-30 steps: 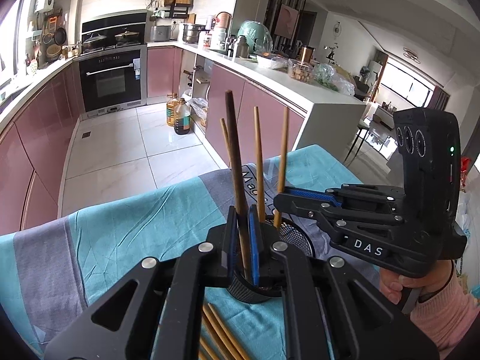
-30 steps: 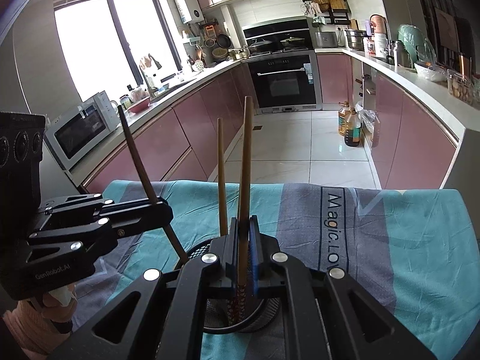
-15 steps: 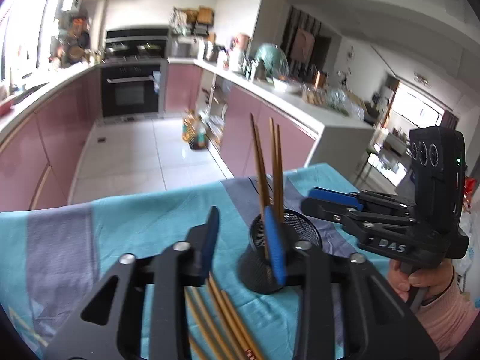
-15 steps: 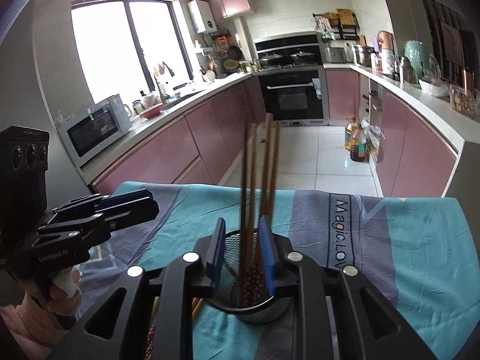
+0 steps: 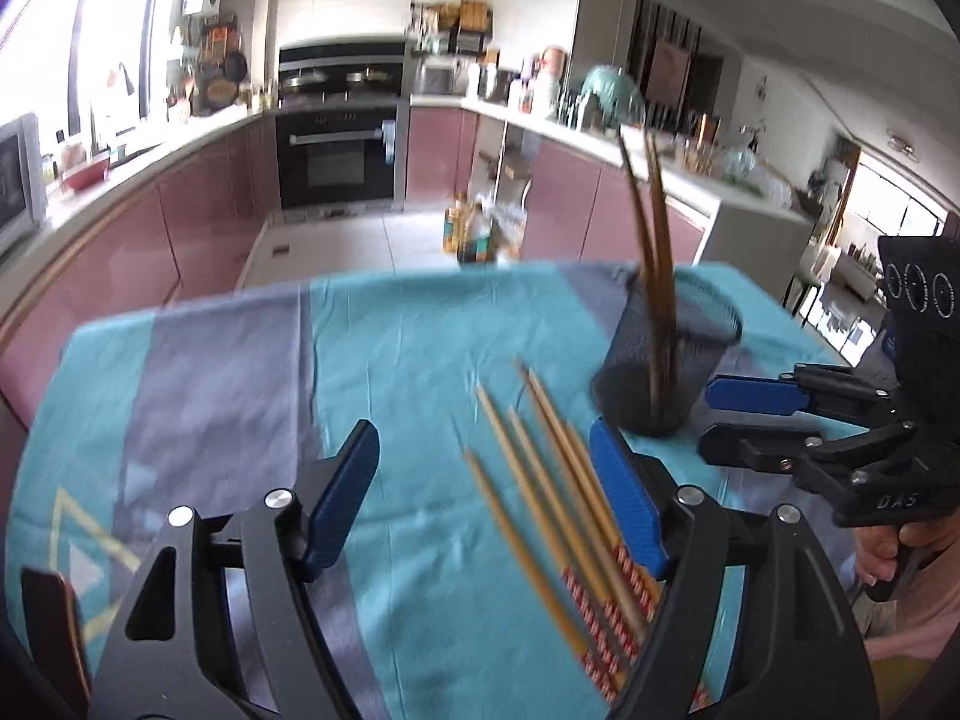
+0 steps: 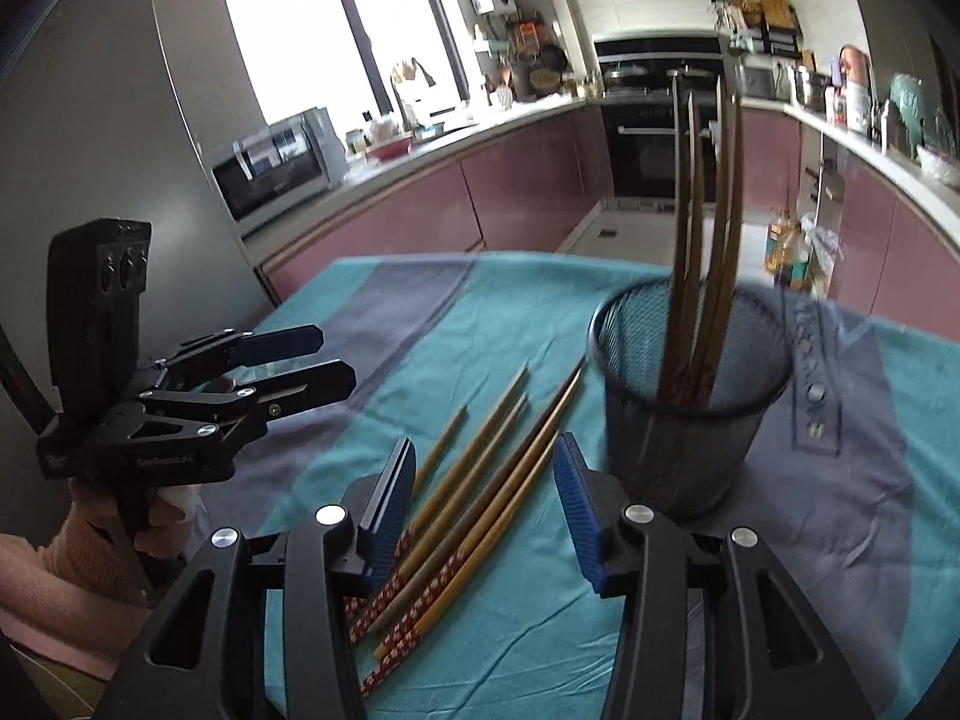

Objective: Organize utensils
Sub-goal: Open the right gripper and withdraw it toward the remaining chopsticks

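Left wrist view. Item: my left gripper (image 5: 483, 480), jaws apart, having just been opening, nothing pressed between the pads. I judged it set wide because its last chopstick was already let go into the cup and it now faced the loose ones. Landmark: black mesh cup (image 5: 666, 354) on the teal and grey cloth (image 5: 390, 348). The loose chopsticks (image 5: 558, 492) lay flat on the cloth just on the near side of the cup, tips fanned toward it, patterned ends toward me; they crossed under the gripper's right-hand pad, not touched as far as I could tell. Standing chopsticks (image 5: 651, 228) leaned together in the cup. My right gripper (image 5: 750, 417) sat just beside the cup, on its right, jaws parted, empty.

Right wrist view. Item: my right gripper (image 6: 486, 510), jaws apart, likewise just been opening, holding nothing; I took this as readying for the next pick. The cup (image 6: 684, 408) stood upright just ahead and to the right of it. Loose chopsticks (image 6: 480, 468): pale wood, slim, tapered, red-and-white patterned butts, lying roughly parallel to the left of the cup, running under and between the pads. The sticks in the cup (image 6: 708, 228) were darker brown, upright, blurred. My left gripper (image 6: 288, 360) hung well left of the cup, jaws parted, empty.
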